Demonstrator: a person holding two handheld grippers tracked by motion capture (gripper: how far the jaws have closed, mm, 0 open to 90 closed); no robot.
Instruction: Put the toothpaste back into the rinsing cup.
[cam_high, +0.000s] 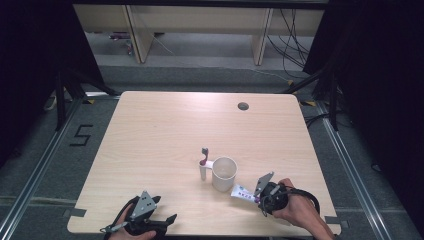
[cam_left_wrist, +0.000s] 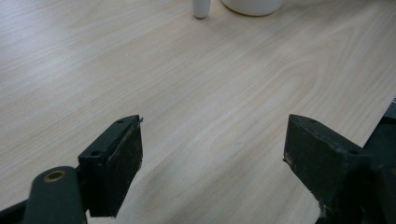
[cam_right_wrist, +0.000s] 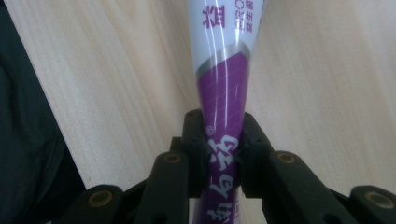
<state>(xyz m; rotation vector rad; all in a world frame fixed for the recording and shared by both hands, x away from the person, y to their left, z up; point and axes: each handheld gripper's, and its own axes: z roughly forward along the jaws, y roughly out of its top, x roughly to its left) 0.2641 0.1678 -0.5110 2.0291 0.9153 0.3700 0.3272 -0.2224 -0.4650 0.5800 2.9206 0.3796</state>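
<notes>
Right gripper (cam_right_wrist: 223, 156) — your jaws pinch the tube (cam_right_wrist: 224, 88) at its purple end | tube lies on table (cam_high: 165, 135) just beside cup (cam_high: 224, 173) | left gripper (cam_left_wrist: 212, 158) — spread, holding nothing

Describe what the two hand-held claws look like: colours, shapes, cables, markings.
Both are black, each topped by a grey three-cornered plate. The left claw has two blocky black jaws with flat dark pads and a brass-coloured rivet at the linkage. The right claw has black linkage arms with brass-coloured rivets, and a black cable loops behind the hand. No sleeves are visible.
</notes>
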